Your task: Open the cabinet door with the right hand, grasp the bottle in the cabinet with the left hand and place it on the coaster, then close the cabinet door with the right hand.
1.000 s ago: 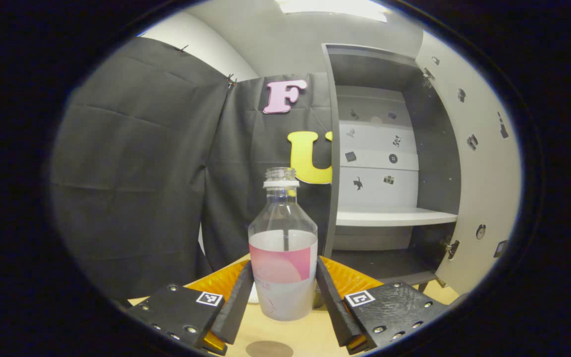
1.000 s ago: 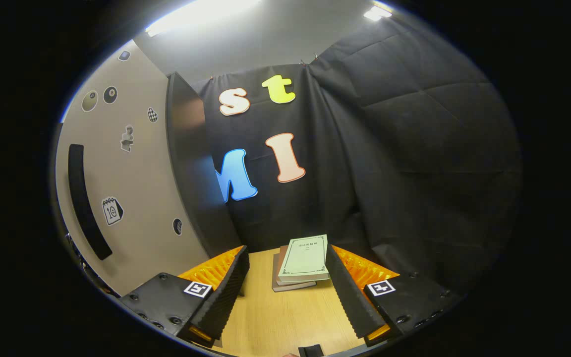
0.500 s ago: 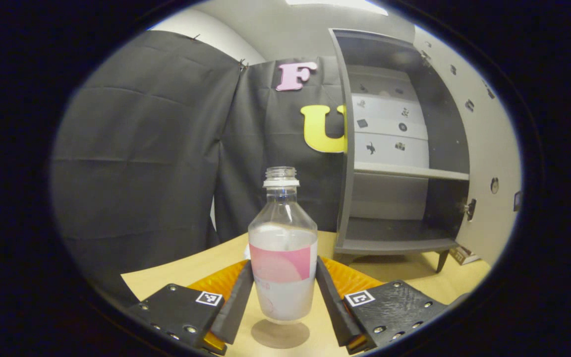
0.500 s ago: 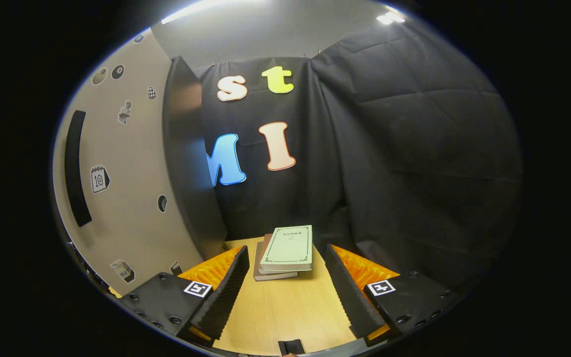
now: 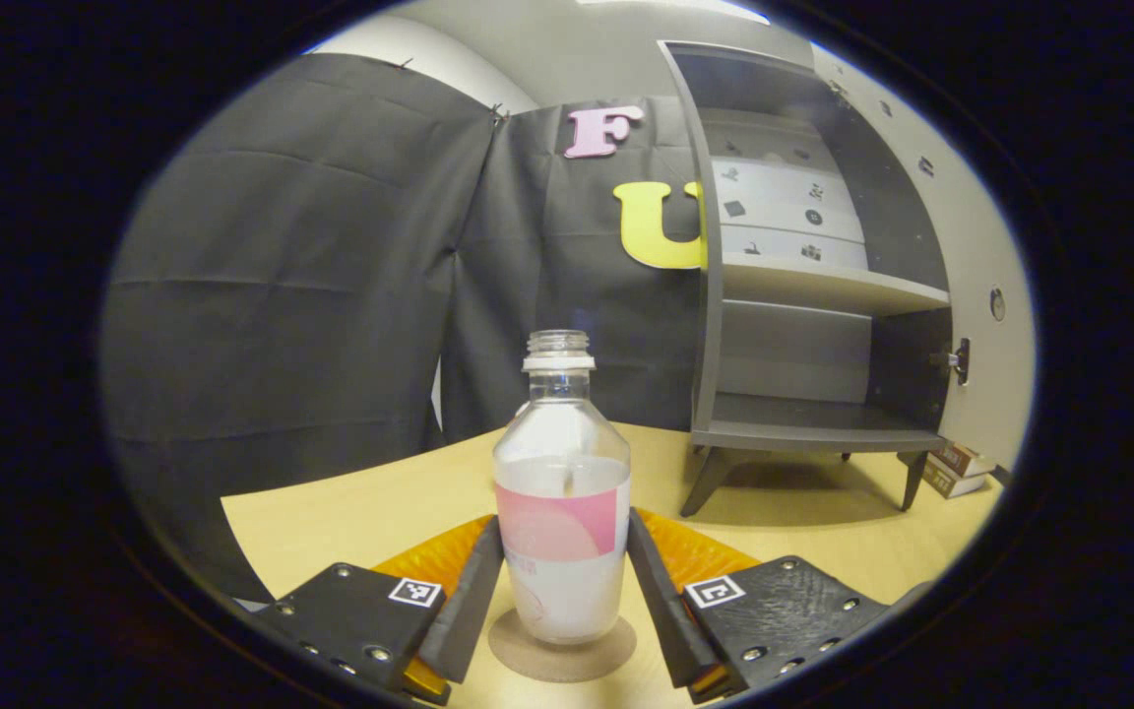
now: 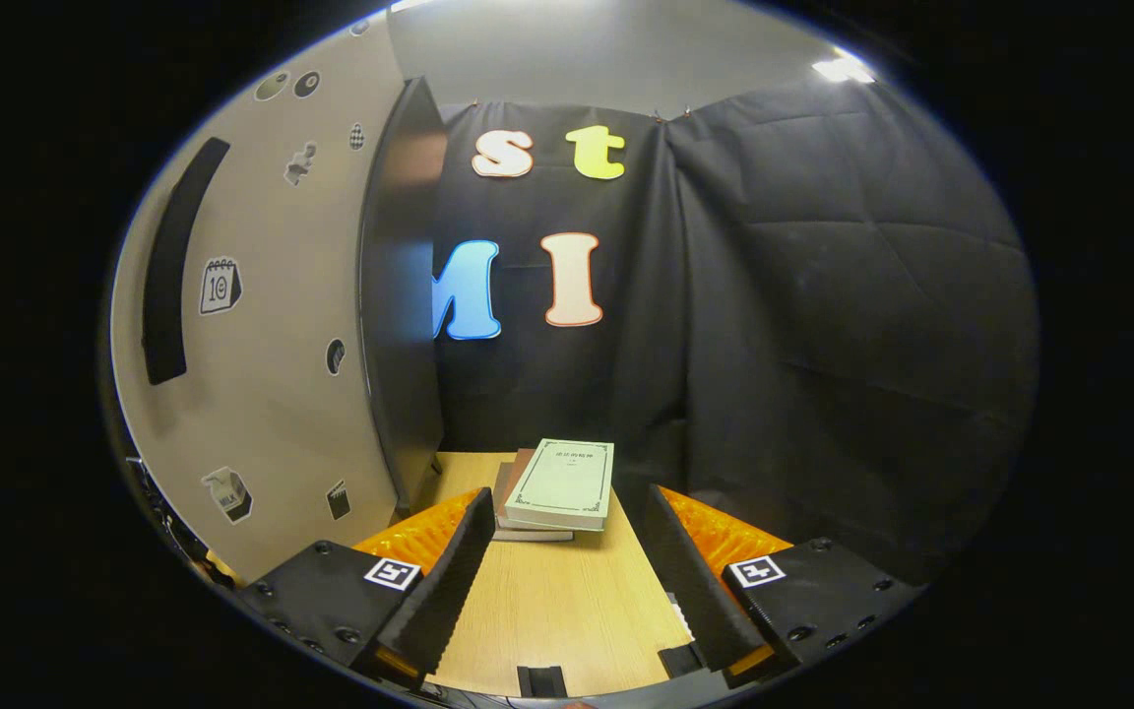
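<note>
A clear, capless bottle (image 5: 561,492) with a pink and white label stands upright over the round brown coaster (image 5: 528,655), its base at the coaster's surface. My left gripper (image 5: 563,527) is shut on it, both fingers pressing its labelled sides. To the right stands the grey cabinet (image 5: 803,295), its shelves bare and its pale door (image 5: 980,246) swung wide. In the right gripper view that door (image 6: 262,325) with its dark handle (image 6: 173,256) fills the left side. My right gripper (image 6: 568,495) hangs open over the table with nothing between its fingers.
The wooden table (image 5: 350,512) runs back to the black cloth wall. A small stack of books (image 6: 557,483) lies just ahead of the right gripper, beside the door's edge; the books (image 5: 956,468) also peek out past the cabinet's right leg.
My left gripper has come down with the bottle, and the coaster has slid in under its base. The right gripper has shifted a little beside the door, still open.
</note>
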